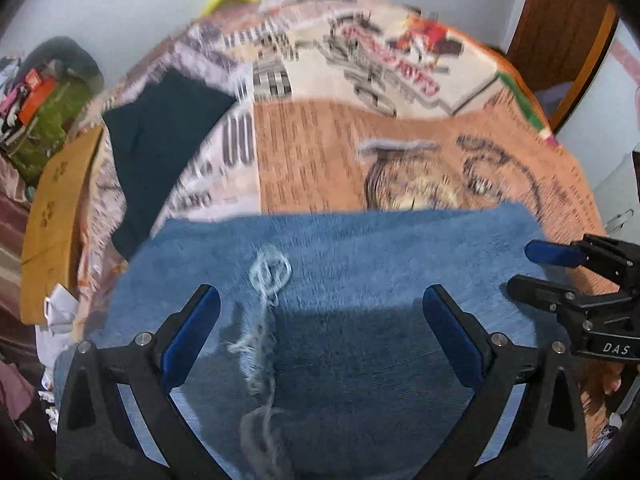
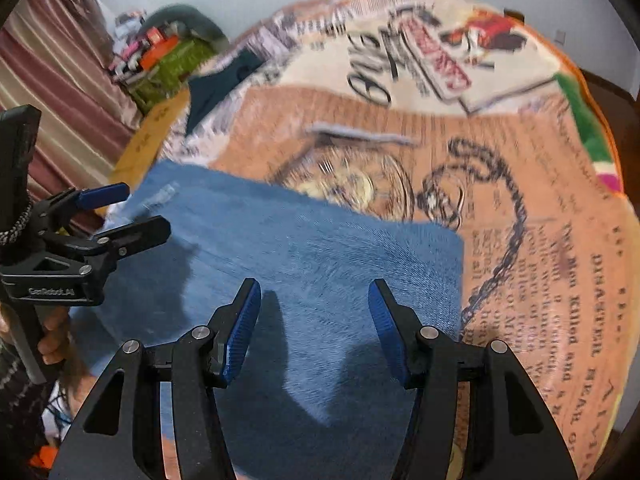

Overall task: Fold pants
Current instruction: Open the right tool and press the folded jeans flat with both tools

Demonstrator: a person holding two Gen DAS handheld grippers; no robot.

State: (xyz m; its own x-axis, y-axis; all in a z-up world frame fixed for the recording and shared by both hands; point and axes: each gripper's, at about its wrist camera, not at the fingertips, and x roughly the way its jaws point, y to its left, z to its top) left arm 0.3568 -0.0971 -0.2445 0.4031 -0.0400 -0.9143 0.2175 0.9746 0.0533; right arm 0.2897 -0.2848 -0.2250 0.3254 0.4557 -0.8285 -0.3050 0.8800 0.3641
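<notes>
My left gripper [image 1: 320, 336] and right gripper [image 2: 314, 332] both hang over the jeans [image 1: 340, 272], jaws apart, nothing between them. The jeans lie already doubled on the printed blanket [image 1: 320, 152], just below me, their far edge straight, with frayed threads [image 1: 268, 280] showing on the denim. I judge I'm between folds: next I must pinch the near edge at both sides and carry it over. The long axis seems to run side to side across the bed; which end is the waist I cannot tell
</notes>
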